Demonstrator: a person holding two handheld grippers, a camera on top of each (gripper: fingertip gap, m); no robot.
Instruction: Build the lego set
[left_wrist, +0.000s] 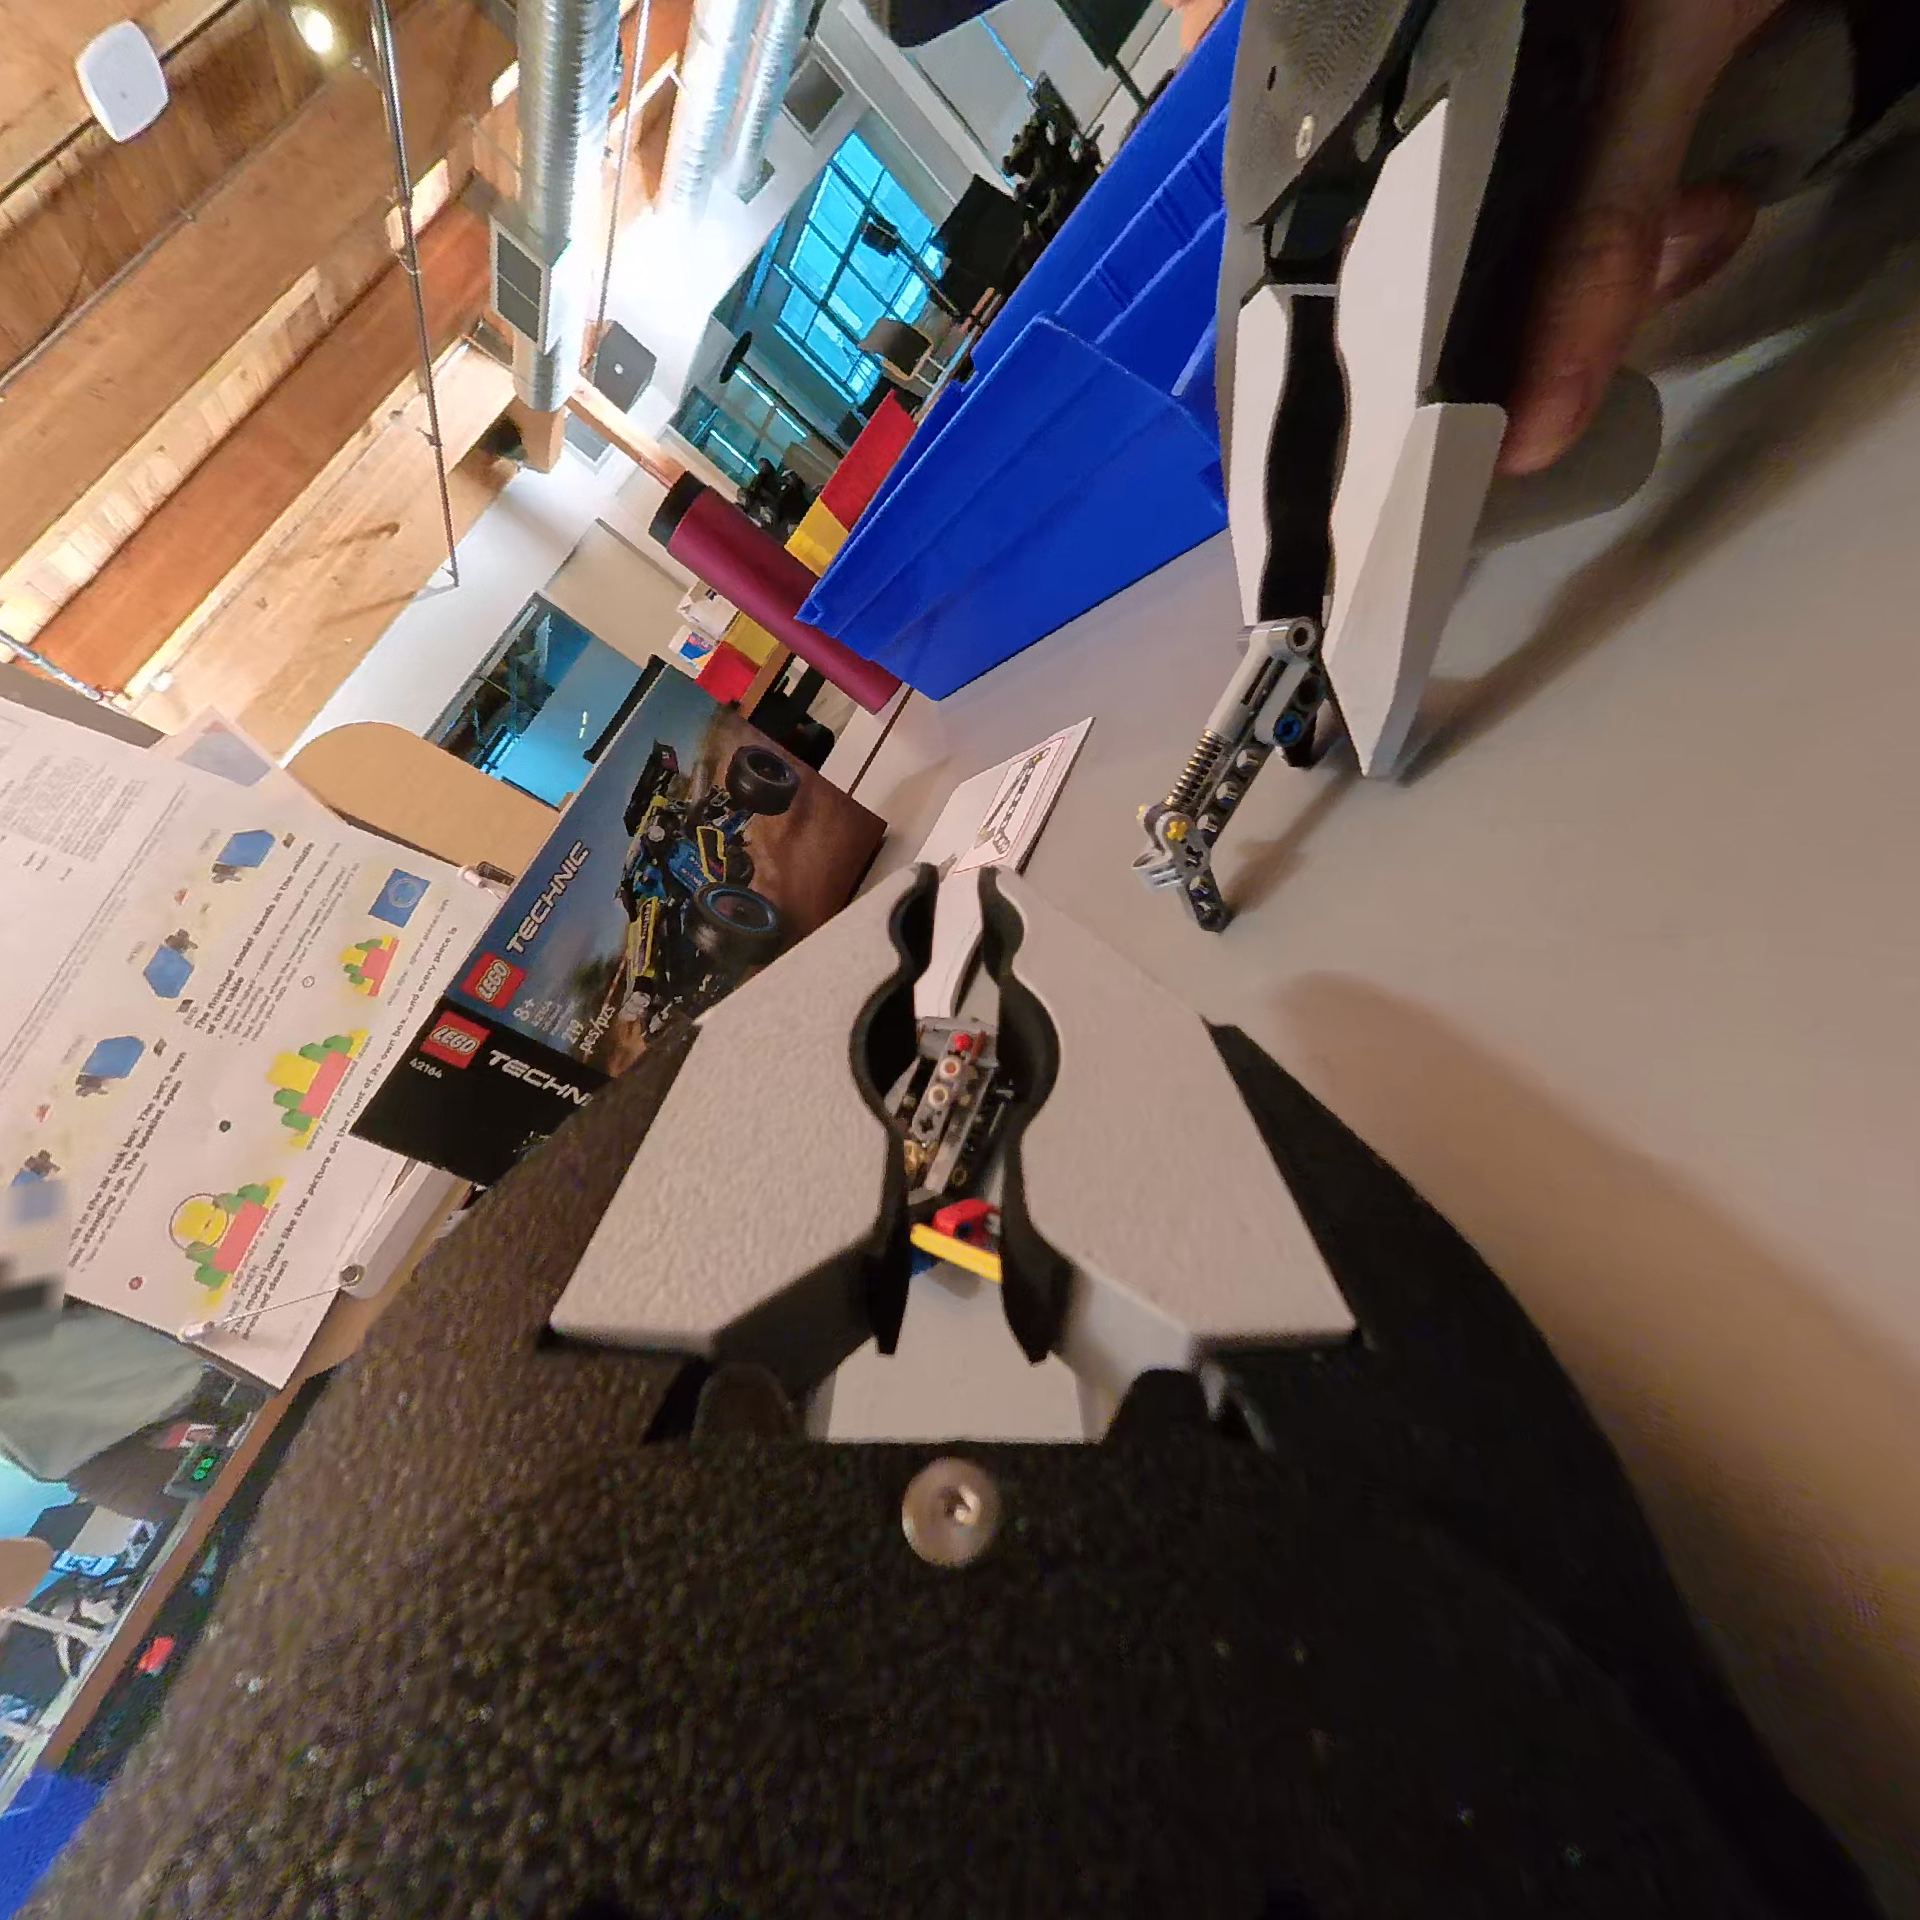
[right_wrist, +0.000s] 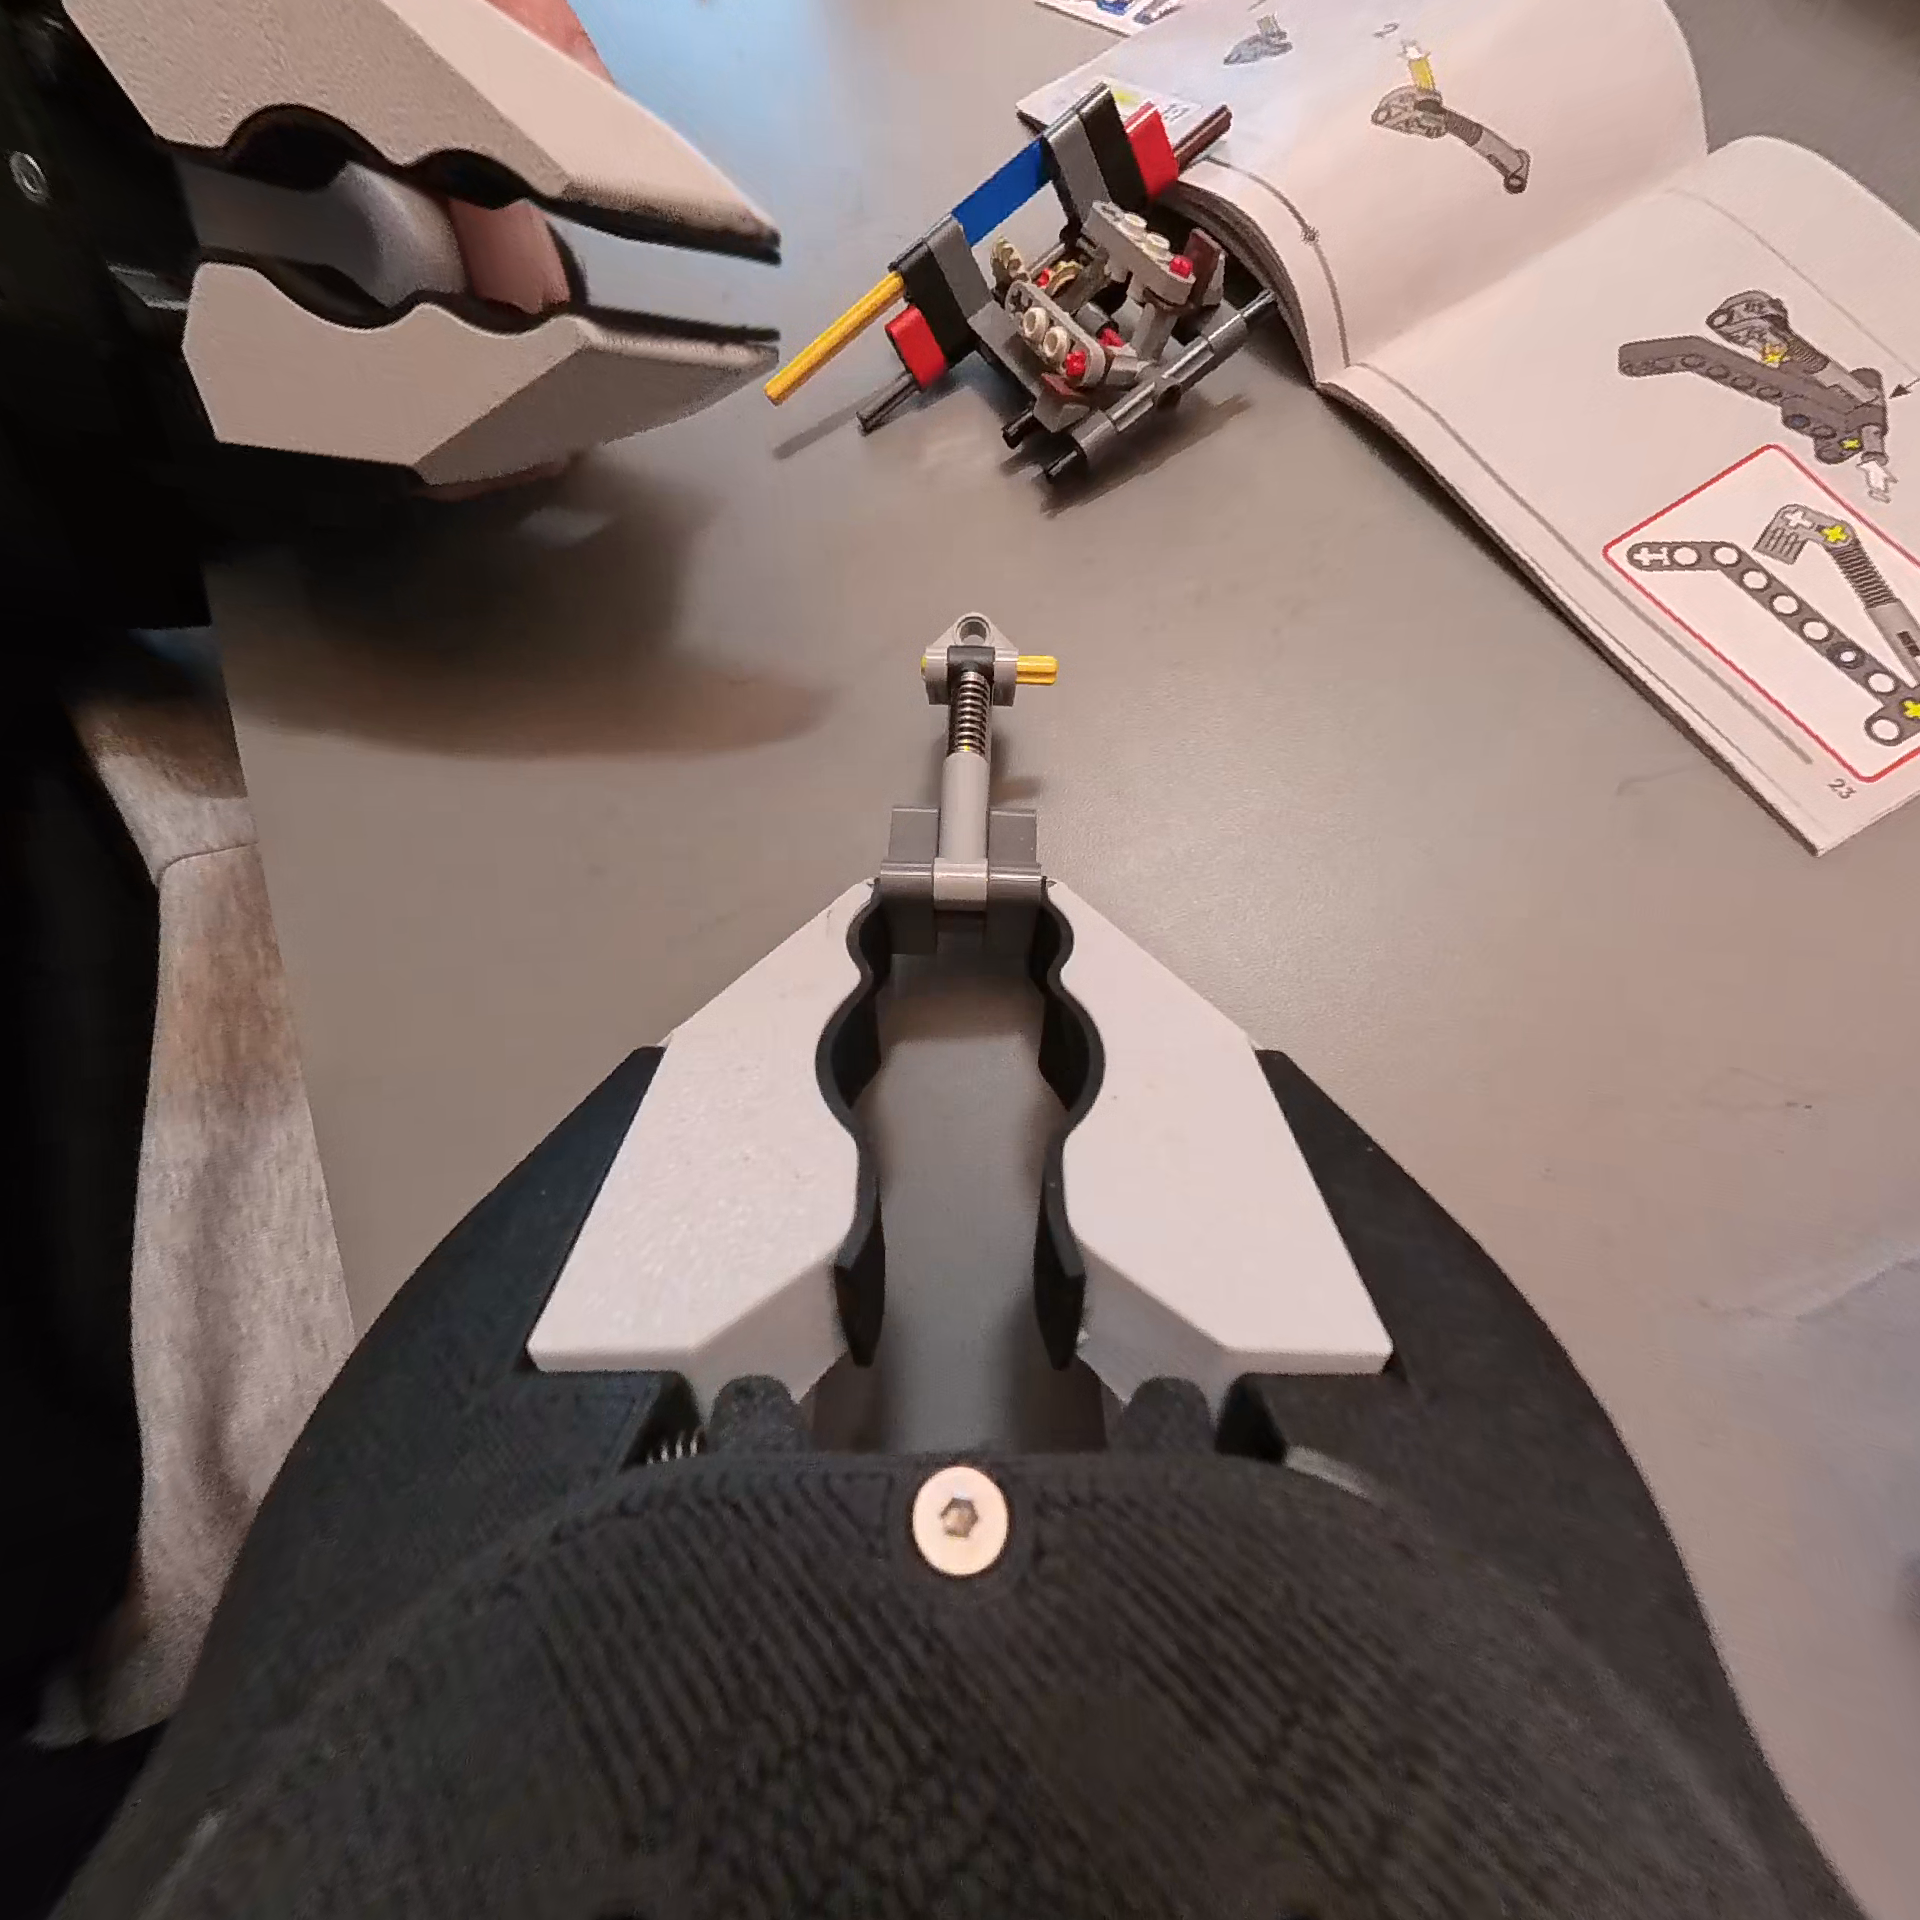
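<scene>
My right gripper (right_wrist: 961, 896) is shut on the grey end of a small shock absorber assembly (right_wrist: 966, 727), which has a spring and a yellow pin and points away over the grey table (right_wrist: 1299, 1091). In the left wrist view, the right gripper (left_wrist: 1314, 675) holds this assembly (left_wrist: 1231, 769) with its far end on the table. My left gripper (right_wrist: 774, 294) hovers at the upper left, fingers slightly apart and empty. A grey, red, blue and yellow chassis assembly (right_wrist: 1049, 301) lies just beyond its tips. The chassis also shows through the left gripper (left_wrist: 963, 883) gap (left_wrist: 945, 1101).
An open instruction booklet (right_wrist: 1507, 364) lies right of the chassis, touching it, and also shows in the left wrist view (left_wrist: 1023, 800). The set's box (left_wrist: 665, 935), a printed sheet (left_wrist: 187, 987) and blue bins (left_wrist: 1039, 499) stand at the table's far side. A hand (left_wrist: 1621, 260) grips the right tool. There is about 9 cm between the tips of the two grippers.
</scene>
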